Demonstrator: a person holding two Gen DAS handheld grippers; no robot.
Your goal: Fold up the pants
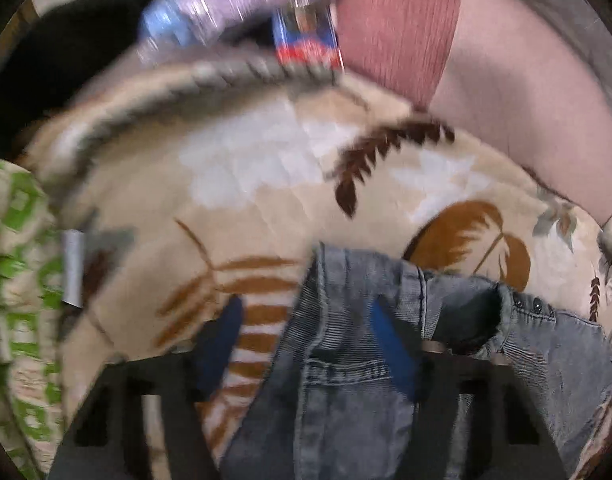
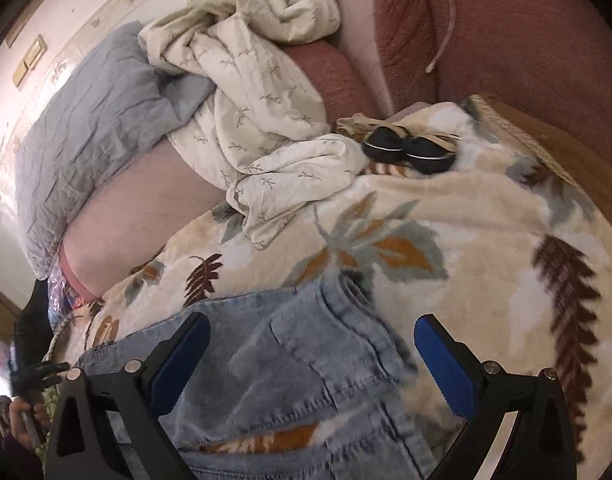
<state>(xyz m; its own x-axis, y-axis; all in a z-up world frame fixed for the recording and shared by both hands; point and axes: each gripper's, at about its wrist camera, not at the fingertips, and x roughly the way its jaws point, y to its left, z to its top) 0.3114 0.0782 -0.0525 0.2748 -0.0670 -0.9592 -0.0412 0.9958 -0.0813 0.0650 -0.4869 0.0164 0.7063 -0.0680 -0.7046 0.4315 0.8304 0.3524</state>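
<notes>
The jeans [image 1: 345, 364] are lying on a cream blanket [image 1: 234, 200] printed with brown and rust leaves, spread over a bed. In the left wrist view, which is blurred, the denim is running up from the bottom edge toward the middle of the picture, its long axis roughly in line with the fingers; a belt loop and stitched seams are showing, and the buttoned opening is lying off to the right. The left gripper [image 1: 306, 344] is reaching down over this fabric with its jaws partly apart. The denim is lying between the blue pads [image 1: 393, 352], but the right pad is sitting on top of the cloth and the left pad over the blanket, so whether they are pinching a fold I cannot tell.

In the right wrist view the jeans [image 2: 306, 360] are stretching from the lower left up toward the centre, a pocket flap facing up and a rolled edge pointing toward the blanket's [image 2: 465, 208] middle. The right gripper [image 2: 309, 364] is hovering over them with jaws wide apart, pads clear of the cloth on both sides.

Beyond, a crumpled cream sheet [image 2: 258, 92], a grey pillow [image 2: 90, 128] and a black bow [image 2: 405, 148] are lying on the bed.
</notes>
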